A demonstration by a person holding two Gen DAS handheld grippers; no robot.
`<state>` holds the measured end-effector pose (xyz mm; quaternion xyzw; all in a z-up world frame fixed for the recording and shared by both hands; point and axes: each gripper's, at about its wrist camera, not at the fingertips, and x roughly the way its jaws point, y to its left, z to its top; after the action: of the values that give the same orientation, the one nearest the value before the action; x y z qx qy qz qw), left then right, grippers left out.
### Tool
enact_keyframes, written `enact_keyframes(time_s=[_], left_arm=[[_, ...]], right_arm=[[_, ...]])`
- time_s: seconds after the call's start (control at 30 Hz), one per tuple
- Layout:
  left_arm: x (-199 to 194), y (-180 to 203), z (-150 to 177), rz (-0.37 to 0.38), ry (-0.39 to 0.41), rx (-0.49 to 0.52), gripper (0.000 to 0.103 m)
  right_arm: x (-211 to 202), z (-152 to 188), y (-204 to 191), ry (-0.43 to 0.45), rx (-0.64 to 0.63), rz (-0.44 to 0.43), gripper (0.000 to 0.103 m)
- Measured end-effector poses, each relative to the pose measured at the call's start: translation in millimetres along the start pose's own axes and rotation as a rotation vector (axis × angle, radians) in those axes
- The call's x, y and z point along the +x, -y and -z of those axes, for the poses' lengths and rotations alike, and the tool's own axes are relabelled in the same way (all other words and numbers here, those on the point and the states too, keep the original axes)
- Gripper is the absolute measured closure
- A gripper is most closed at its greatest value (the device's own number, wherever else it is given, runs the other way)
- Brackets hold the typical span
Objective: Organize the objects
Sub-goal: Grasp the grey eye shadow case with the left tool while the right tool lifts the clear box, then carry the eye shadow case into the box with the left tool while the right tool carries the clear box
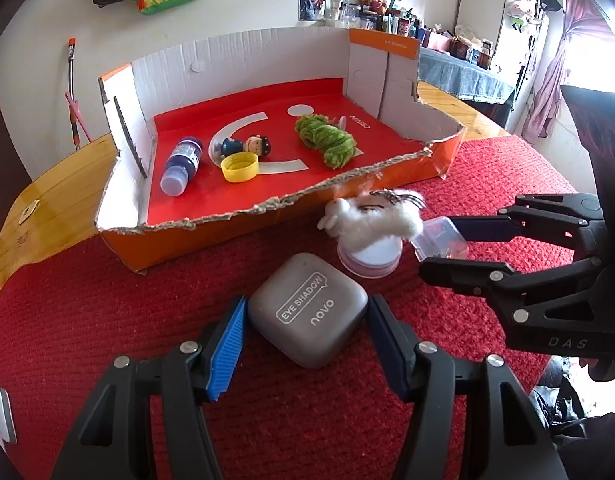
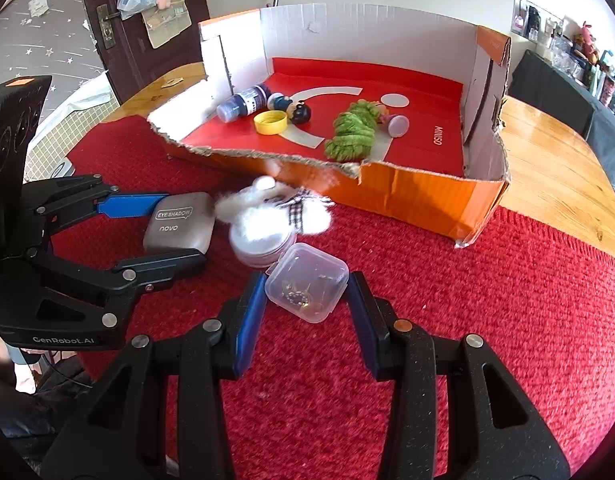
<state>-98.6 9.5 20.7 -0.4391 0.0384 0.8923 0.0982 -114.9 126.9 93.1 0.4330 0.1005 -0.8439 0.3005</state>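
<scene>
A grey eye shadow case (image 1: 307,310) lies on the red mat between the fingers of my left gripper (image 1: 305,344), which is open around it; it also shows in the right wrist view (image 2: 179,226). My right gripper (image 2: 307,312) is open around a small clear plastic box (image 2: 307,282) of trinkets, also seen in the left wrist view (image 1: 439,240). A white fluffy toy (image 1: 371,220) lies on a round white tin (image 1: 369,260) between them. The torn orange cardboard box (image 1: 267,216) stands behind.
Inside the cardboard box lie a blue bottle (image 1: 183,164), a yellow cap (image 1: 240,166), a small figurine (image 1: 247,146) and a green yarn bundle (image 1: 327,138). The red mat (image 1: 87,320) covers a wooden table (image 2: 555,168). A wall and door stand behind.
</scene>
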Motion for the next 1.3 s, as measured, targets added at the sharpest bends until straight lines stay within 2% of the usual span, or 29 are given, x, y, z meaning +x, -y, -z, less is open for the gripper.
enact_keyframes(time_s=[0.23, 0.37, 1.3], left_arm=[[-0.9, -2.6, 0.3, 0.0, -0.005, -0.024, 0.041], [-6.9, -4.2, -4.3, -0.001, 0.017, -0.03, 0.041], [-37.1, -13.4, -47.3, 0.0, 0.114, -0.026, 0.041]], right_arm=[[-3.0, 3.3, -3.1, -0.001, 0.0, 0.003, 0.063], [-6.4, 1.7, -2.9, 0.006, 0.002, 0.005, 0.063], [-35.8, -46.6, 5.7, 0.094, 0.001, -0.077, 0.063]])
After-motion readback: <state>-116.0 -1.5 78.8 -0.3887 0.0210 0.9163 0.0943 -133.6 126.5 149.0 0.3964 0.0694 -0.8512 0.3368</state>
